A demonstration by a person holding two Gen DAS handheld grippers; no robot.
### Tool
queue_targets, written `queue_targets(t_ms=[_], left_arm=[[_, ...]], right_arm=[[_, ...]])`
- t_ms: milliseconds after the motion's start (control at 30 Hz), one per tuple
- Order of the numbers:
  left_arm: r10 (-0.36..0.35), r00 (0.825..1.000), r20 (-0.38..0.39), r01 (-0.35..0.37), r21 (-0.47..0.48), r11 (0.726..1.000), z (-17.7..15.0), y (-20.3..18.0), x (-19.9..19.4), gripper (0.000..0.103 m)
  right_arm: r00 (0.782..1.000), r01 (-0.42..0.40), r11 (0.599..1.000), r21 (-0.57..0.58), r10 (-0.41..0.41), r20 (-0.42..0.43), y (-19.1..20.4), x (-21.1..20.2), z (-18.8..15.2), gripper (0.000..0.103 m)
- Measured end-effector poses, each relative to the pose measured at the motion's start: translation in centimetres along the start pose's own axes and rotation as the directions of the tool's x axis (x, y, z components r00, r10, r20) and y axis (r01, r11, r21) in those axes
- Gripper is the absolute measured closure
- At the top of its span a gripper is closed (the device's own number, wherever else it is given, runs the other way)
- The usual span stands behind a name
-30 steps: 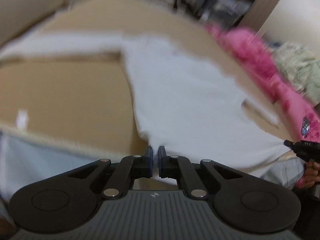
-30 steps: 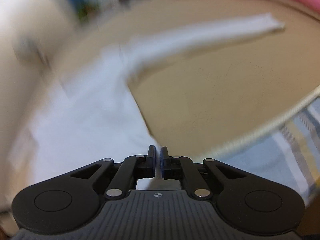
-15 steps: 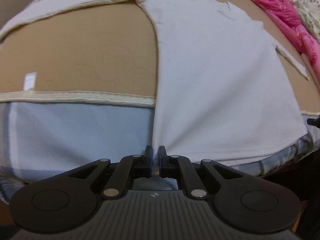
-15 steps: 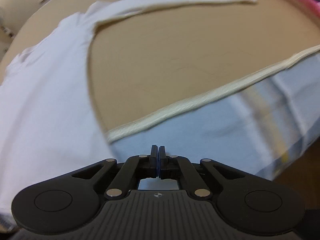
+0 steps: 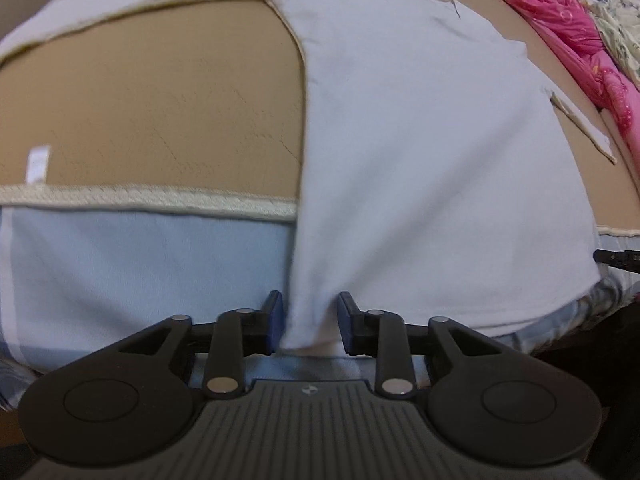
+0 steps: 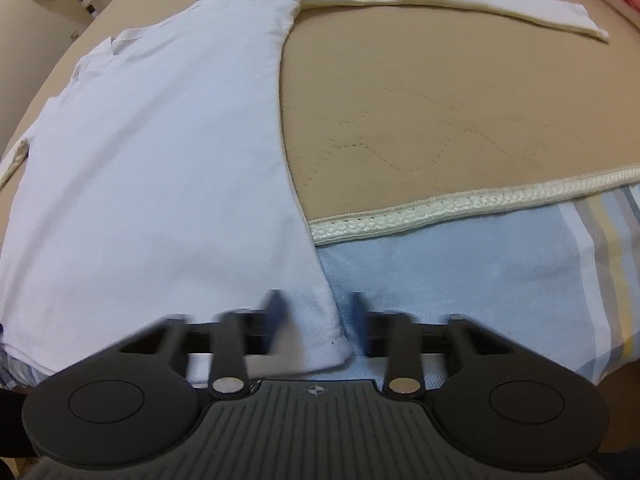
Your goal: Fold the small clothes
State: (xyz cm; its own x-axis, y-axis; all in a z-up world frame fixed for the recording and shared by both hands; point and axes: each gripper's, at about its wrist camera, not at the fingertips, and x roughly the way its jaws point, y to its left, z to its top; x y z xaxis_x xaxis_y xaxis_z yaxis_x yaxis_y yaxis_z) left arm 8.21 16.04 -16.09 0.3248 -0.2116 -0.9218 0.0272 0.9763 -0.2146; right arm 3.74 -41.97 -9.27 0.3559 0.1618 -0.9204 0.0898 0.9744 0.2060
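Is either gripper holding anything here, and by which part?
Nothing is gripped: both grippers' jaws are opening, with the white shirt's bottom hem corners lying loose between them.

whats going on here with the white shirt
A person with two handheld grippers is laying a white long-sleeved shirt flat on a tan mat. The left gripper and right gripper are both opening, each with a bottom hem corner between its jaws. Sleeves are spread out; no fold yet.

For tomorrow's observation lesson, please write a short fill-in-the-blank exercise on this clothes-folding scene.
1. The shirt spread on the mat is ____ in colour.
2. Its sleeves are ____, not short.
3. The mat beneath it is ____.
4. The bundle at the left view's upper right is ____.

Missing words: white; long; tan; pink
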Motion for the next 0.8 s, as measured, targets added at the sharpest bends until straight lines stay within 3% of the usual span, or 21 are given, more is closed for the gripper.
queue_targets(t_ms=[33, 100, 167, 200, 267, 333, 367, 467, 567, 633, 667, 700, 733, 800], left_arm=[[0.009, 1.0, -0.005, -0.009, 0.019, 1.0, 0.0, -0.3, 0.1, 0.097], [0.012, 0.999, 0.031, -0.013, 0.053, 0.999, 0.0, -1.4, -0.3, 0.098], [-0.051, 0.997, 0.065, 0.048, 0.046, 0.998, -0.3, -1.8, -1.8, 0.098], [-0.049, 0.998, 0.051, 0.047, 0.038, 0.998, -0.5, -1.8, -1.8, 0.098], [0.035, 0.999, 0.001, -0.035, 0.04, 0.999, -0.7, -1.6, -0.7, 0.097], [0.044, 0.999, -0.015, -0.044, 0.036, 0.998, -0.5, -1.5, -0.2, 0.096], [0.039, 0.999, 0.001, -0.039, 0.027, 0.999, -0.4, -1.4, -0.5, 0.095], [-0.01, 0.991, 0.131, 0.006, 0.03, 1.0, 0.1, -1.6, -2.8, 0.093], [-0.089, 0.983, 0.16, 0.077, 0.077, 0.994, 0.3, -3.0, -3.0, 0.091], [-0.087, 0.992, 0.092, 0.078, 0.1, 0.992, -0.2, -4.0, -1.3, 0.082], [-0.047, 0.998, 0.031, 0.043, 0.113, 0.993, -0.4, -4.3, 0.0, 0.074], [0.009, 1.0, -0.019, -0.006, 0.14, 0.99, -0.6, -4.6, 1.3, 0.075], [0.031, 0.999, -0.014, -0.028, 0.168, 0.985, -0.8, -5.1, 1.6, 0.075], [-0.007, 0.999, 0.04, -0.001, 0.183, 0.983, -0.6, -5.6, 0.9, 0.072]], right_arm=[[1.0, -0.007, 1.0, 0.019, 0.007, 0.001, -0.4, -0.1, 0.0, 0.097], [0.999, -0.027, 0.998, 0.05, 0.026, 0.026, -0.9, -0.9, 0.0, 0.098], [0.998, 0.012, 0.999, 0.05, -0.015, 0.068, -1.5, -2.3, 0.1, 0.099], [0.997, 0.036, 0.997, 0.064, -0.041, 0.073, -2.0, -2.4, 0.1, 0.099], [0.999, 0.033, 0.996, 0.083, -0.036, 0.026, -2.4, -1.5, 0.1, 0.099], [0.999, 0.05, 0.998, 0.032, -0.05, -0.015, -1.5, -0.6, -0.1, 0.096], [0.997, 0.076, 0.997, 0.026, -0.076, -0.002, -1.4, -0.8, -0.1, 0.088], [0.983, 0.089, 0.996, 0.03, -0.093, 0.161, -1.0, -3.6, 0.3, 0.081], [0.969, 0.002, 0.999, -0.032, 0.006, 0.246, 0.4, -4.6, 0.7, 0.076], [0.98, -0.088, 0.995, -0.043, 0.094, 0.174, 0.9, -3.3, 0.6, 0.072], [0.991, -0.091, 0.995, -0.046, 0.095, 0.091, 1.2, -1.8, 0.5, 0.069], [0.998, -0.054, 0.997, -0.058, 0.055, 0.019, 1.3, -0.6, 0.4, 0.069], [1.0, 0.008, 0.996, -0.086, -0.01, -0.027, 1.5, 0.4, 0.1, 0.071], [1.0, 0.008, 0.994, -0.112, -0.005, 0.027, 2.2, -0.4, 0.4, 0.07]])
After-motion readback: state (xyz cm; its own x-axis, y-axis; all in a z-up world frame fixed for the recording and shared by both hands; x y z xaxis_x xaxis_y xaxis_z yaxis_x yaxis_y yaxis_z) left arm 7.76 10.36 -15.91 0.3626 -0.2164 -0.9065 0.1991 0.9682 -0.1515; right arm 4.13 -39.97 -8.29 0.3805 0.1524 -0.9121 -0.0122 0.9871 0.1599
